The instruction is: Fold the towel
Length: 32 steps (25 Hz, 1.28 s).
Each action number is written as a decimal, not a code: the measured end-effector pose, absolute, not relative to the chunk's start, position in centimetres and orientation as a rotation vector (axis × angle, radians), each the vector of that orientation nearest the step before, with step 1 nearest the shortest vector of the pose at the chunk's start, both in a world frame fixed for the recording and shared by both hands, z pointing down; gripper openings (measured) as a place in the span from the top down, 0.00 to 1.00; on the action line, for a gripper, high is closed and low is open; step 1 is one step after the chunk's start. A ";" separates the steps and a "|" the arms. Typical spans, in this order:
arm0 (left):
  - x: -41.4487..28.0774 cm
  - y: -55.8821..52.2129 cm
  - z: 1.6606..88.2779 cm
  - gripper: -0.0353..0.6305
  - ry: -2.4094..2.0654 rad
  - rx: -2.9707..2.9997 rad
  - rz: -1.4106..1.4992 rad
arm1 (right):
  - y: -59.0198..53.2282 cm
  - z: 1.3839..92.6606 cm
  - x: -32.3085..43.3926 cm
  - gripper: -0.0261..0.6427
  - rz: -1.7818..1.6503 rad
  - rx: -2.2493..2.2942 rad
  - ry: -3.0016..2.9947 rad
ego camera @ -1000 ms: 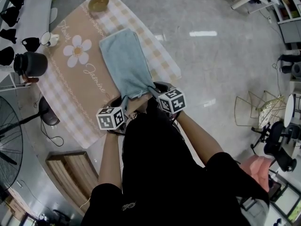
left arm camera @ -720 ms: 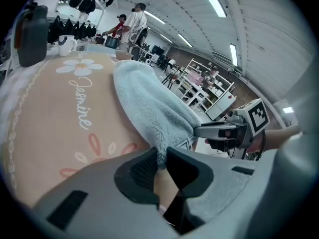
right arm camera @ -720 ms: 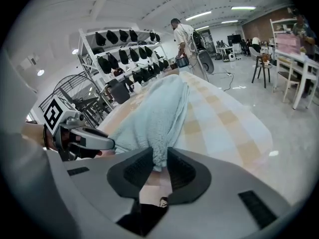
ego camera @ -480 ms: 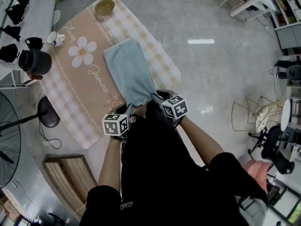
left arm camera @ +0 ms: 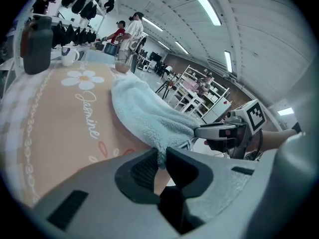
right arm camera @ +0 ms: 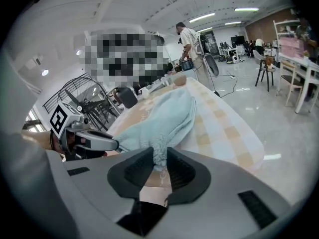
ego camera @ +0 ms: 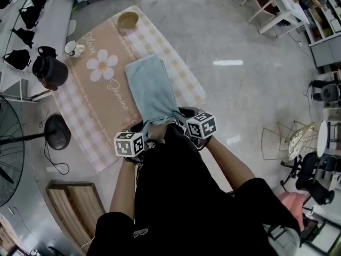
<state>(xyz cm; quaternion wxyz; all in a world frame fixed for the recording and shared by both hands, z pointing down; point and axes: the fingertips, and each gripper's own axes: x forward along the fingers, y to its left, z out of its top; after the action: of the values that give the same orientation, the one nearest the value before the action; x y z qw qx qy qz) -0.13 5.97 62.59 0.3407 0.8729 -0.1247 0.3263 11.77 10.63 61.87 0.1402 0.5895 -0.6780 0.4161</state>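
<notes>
Towel [ego camera: 152,87] lies stretched out on the desk [ego camera: 85,108], with its near end raised off the desk. My left hand-held gripper [left arm camera: 160,156] pinches one near corner and my right hand-held gripper [right arm camera: 159,163] the other, jaws narrow on the cloth. I judge this fold only begun: the near end has yet to reach the far edge.

Left gripper [left arm camera: 161,152], right gripper [right arm camera: 159,151] — clamped (side by side)
</notes>
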 end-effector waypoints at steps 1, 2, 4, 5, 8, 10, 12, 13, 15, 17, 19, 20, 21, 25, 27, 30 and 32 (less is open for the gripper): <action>-0.1 5.6 62.2 0.87 -0.328 2.270 0.834 | 10.4 61.5 11.8 0.84 1.210 1.699 -1.964; 0.0 5.2 61.9 0.87 -0.332 2.269 0.820 | 10.2 61.1 11.8 0.84 1.222 1.690 -1.969; 0.4 4.3 61.2 0.87 -0.337 2.275 0.805 | 9.7 60.4 11.9 0.84 1.259 1.670 -1.979; 0.7 3.7 60.8 0.87 -0.336 2.283 0.804 | 9.3 60.1 12.1 0.84 1.280 1.664 -1.984; 1.5 1.8 59.9 0.87 -0.336 2.303 0.798 | 7.8 59.3 12.8 0.84 1.306 1.658 -1.991; 2.2 0.3 59.5 0.87 -0.358 2.299 0.782 | 6.4 58.9 13.2 0.84 1.294 1.644 -2.003; 2.8 -1.2 59.2 0.87 -0.389 2.287 0.770 | 4.8 58.4 13.8 0.84 1.282 1.621 -2.021; 3.1 -1.9 59.1 0.87 -0.402 2.280 0.764 | 4.0 58.2 14.2 0.84 1.277 1.612 -2.029; 3.7 -3.4 58.8 0.87 -0.421 2.268 0.751 | 2.2 57.8 15.1 0.84 1.282 1.602 -2.043; 4.3 -5.2 58.6 0.87 -0.442 2.258 0.741 | 0.4 57.6 15.8 0.84 1.300 1.591 -2.061; 4.9 -6.8 58.4 0.87 -0.461 2.247 0.735 | -1.3 57.5 16.4 0.84 1.314 1.575 -2.077; 5.2 -7.6 58.3 0.87 -0.467 2.242 0.734 | -2.1 57.4 16.8 0.83 1.321 1.567 -2.083; 5.5 -8.3 58.3 0.87 -0.473 2.237 0.732 | -2.8 57.4 17.1 0.83 1.330 1.560 -2.087; 6.7 -11.0 58.2 0.87 -0.499 2.222 0.722 | -5.6 57.2 18.4 0.83 1.381 1.542 -2.100; 7.2 -12.2 58.4 0.87 -0.513 2.212 0.719 | -6.8 57.4 18.9 0.83 1.399 1.528 -2.102; 7.8 -13.7 58.9 0.87 -0.533 2.189 0.707 | -8.4 58.0 19.6 0.83 1.428 1.507 -2.095; 8.0 -14.5 59.1 0.87 -0.548 2.169 0.691 | -9.4 58.2 19.9 0.83 1.448 1.496 -2.096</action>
<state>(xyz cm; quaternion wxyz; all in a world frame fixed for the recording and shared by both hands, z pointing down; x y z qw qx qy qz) 8.03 -14.54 59.13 0.3896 0.8531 -0.2155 0.2719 19.90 -9.44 58.21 0.0934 0.5042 -0.7064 0.4879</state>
